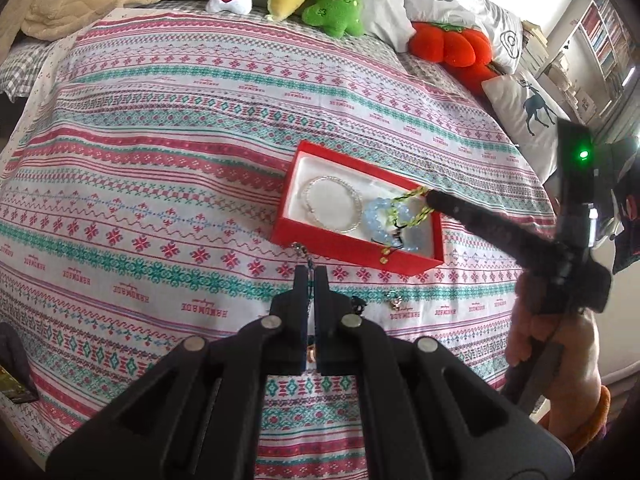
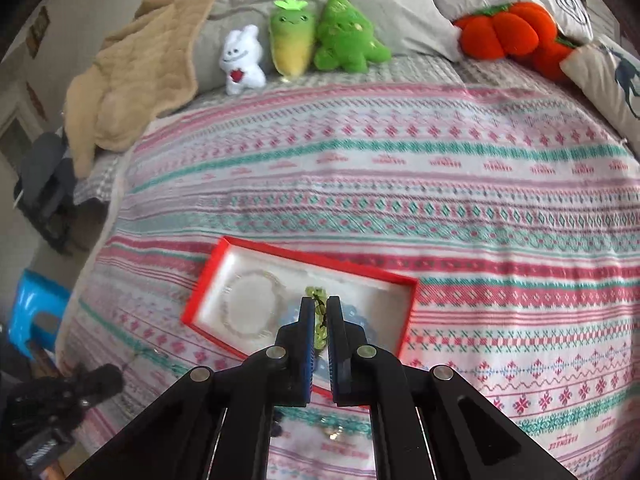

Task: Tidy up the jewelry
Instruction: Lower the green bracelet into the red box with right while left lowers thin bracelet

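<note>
Right hand-held gripper (image 2: 320,304): clenched on the yellow-green beaded bracelet with black cord (image 1: 416,202), which you hold over the open red cardboard box with white lining (image 1: 320,236).
Left hand-held gripper (image 1: 310,270): clenched on a thin silver ball chain (image 1: 299,249), just outside the box's near wall.
Box contents: a clear beaded bracelet (image 1: 331,204) and a pale blue beaded bracelet (image 1: 380,216) lie inside.
Placement: lower the green strand onto bare lining before you release; one end hangs over the near wall, so draw it inward.
Bed: the box sits mid-bed; a small gold-toned piece (image 1: 396,301) waits nearer the foot edge.
</note>
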`<state>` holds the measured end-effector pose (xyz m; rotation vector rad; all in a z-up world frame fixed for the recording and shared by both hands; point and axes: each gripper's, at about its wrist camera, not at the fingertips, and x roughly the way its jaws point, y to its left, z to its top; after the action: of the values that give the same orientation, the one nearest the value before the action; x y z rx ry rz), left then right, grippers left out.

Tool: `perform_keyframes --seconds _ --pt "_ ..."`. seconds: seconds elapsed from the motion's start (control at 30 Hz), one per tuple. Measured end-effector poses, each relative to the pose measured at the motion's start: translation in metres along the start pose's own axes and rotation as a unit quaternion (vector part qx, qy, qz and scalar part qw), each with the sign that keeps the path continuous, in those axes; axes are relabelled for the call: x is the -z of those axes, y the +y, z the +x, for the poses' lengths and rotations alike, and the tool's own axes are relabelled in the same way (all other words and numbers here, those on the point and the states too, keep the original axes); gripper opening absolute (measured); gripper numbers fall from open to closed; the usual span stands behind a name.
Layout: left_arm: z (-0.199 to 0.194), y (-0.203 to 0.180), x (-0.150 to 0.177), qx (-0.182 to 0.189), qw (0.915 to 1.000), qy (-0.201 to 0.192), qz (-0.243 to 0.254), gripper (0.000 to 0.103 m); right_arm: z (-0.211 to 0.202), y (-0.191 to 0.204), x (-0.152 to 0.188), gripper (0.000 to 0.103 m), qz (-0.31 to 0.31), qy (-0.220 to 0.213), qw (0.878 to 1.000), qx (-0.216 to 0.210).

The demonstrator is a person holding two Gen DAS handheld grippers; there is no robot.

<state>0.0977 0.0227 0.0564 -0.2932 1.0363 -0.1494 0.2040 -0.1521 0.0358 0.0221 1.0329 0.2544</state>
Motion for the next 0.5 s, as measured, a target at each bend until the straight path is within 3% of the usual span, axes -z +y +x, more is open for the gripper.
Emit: perform_keyframes --seconds 0.2,0.33,0.5 --pt "-0.008 -0.028 -0.014 0.021 0.9994 -0.017 0.021 0.003 -0.001 -0.013 0.008 0.007 0.005 0.014 1.0 0.014" --pt "-0.006 -0.049 -0.027 0.051 0.9979 -0.027 0.028 0.003 -0.002 -0.023 0.011 0.015 0.023 0.023 0.999 0.01" --pt "0.015 -0.055 -0.044 0.093 0.9952 -0.028 0.01 0.003 -0.007 -0.035 0.014 0.017 0.038 0.031 0.999 0.009"
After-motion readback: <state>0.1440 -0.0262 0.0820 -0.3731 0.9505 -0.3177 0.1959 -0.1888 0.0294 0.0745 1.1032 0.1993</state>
